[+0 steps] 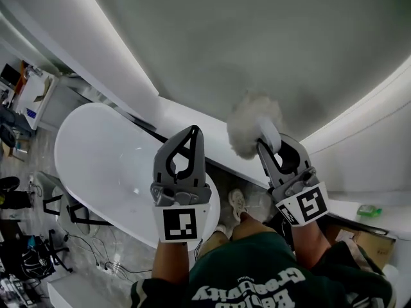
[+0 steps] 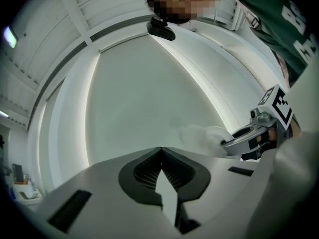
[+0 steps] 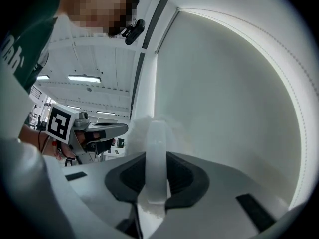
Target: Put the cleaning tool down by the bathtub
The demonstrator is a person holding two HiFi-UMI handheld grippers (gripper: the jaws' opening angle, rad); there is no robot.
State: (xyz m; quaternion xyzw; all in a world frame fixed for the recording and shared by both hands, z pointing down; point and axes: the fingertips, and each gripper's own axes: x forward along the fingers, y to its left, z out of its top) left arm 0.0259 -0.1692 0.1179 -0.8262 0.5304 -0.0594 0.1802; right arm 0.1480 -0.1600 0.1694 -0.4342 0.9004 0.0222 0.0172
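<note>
Plainly, held the cleaning tool [image 1: 252, 126] in the right gripper [image 1: 273, 145], jaws narrowed onto its pale handle and pressing it from both sides. Saw that handle standing upright between the pads in the right gripper view, with the fluffy white head out ahead of the tips. Had the left gripper [image 1: 192, 132] alongside, empty, its jaws drawn together with the tips meeting.

Found the bathtub [image 1: 96, 153] low and to the left in the head view, below and beyond the left gripper and well apart from the tool. Noted the tool's long axis running along the right gripper's own line, head leading, aimed at the grey wall [image 1: 257, 43] and not at the tub. Noted also a white ledge [image 1: 192, 117] passing between tub and wall, beneath both grippers, and a shoe [image 1: 237, 204] on the floor [image 1: 122, 249] just right of the tub's near end.

Judged the left gripper the nearer of the two to the tub, yet of no use for the drop, with the tool borne by the right one. Reckoned the coming move to call for a swing of the right gripper leftward and downward, past the ledge, so as to lay the handle along the floor beside the tub's outer wall and not inside the basin. Could not gauge from these views the amount of bare floor by that near rim.
</note>
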